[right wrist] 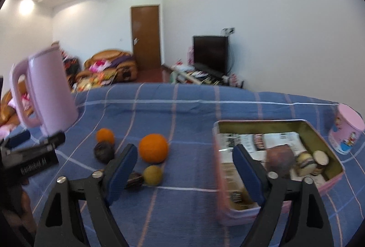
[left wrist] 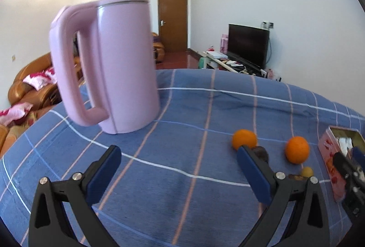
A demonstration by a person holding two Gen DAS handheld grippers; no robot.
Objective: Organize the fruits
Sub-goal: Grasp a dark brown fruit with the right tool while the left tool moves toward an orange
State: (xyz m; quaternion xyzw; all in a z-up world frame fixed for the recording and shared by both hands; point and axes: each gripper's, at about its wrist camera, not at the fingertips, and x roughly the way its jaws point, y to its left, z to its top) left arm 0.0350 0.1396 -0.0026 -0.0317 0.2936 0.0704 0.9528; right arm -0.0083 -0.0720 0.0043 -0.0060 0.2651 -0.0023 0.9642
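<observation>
Both grippers spread and empty, left gripper (left wrist: 179,156) near pink kettle (left wrist: 114,64), right gripper (right wrist: 184,156) right of kettle, oranges (right wrist: 153,147) between kettle and tin (right wrist: 222,178)

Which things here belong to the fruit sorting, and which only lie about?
For the job: two oranges, dark fruit, yellow-green fruit, pink tin.
Lying about: pink kettle, pink cup.
</observation>
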